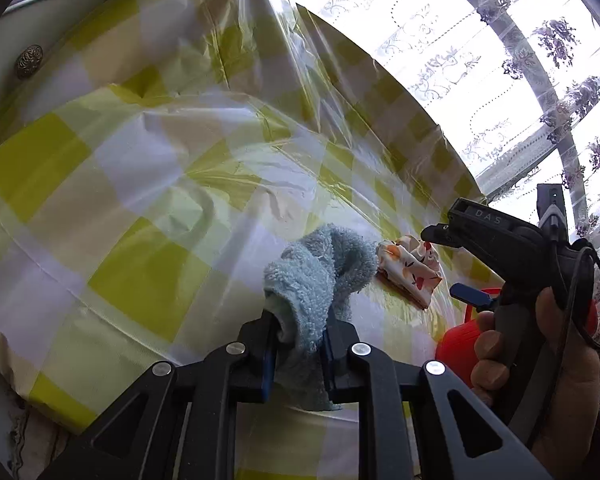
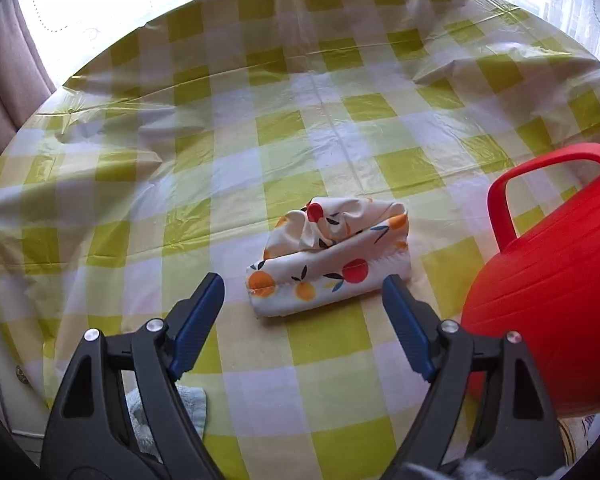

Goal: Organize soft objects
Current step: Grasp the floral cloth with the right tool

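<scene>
My left gripper [image 1: 298, 346] is shut on a fluffy light blue towel [image 1: 320, 280], which bulges up above the jaws and hangs down below them. A folded white cloth with an orange fruit print [image 2: 332, 256] lies on the green-and-white checked tablecloth [image 2: 340, 128]. My right gripper [image 2: 304, 284] hovers just in front of the cloth, open wide, with nothing between its fingers. In the left wrist view the printed cloth [image 1: 410, 270] lies right of the towel, and the right gripper [image 1: 452, 264] reaches over it, held by a person's hand [image 1: 540, 360].
A red plastic basket with a handle [image 2: 552, 280] stands on the table right of the printed cloth, also visible as red basket [image 1: 456, 340] in the left wrist view. A window with lace curtains [image 1: 500, 60] lies beyond the table edge. A corner of blue towel [image 2: 180, 404] shows bottom left.
</scene>
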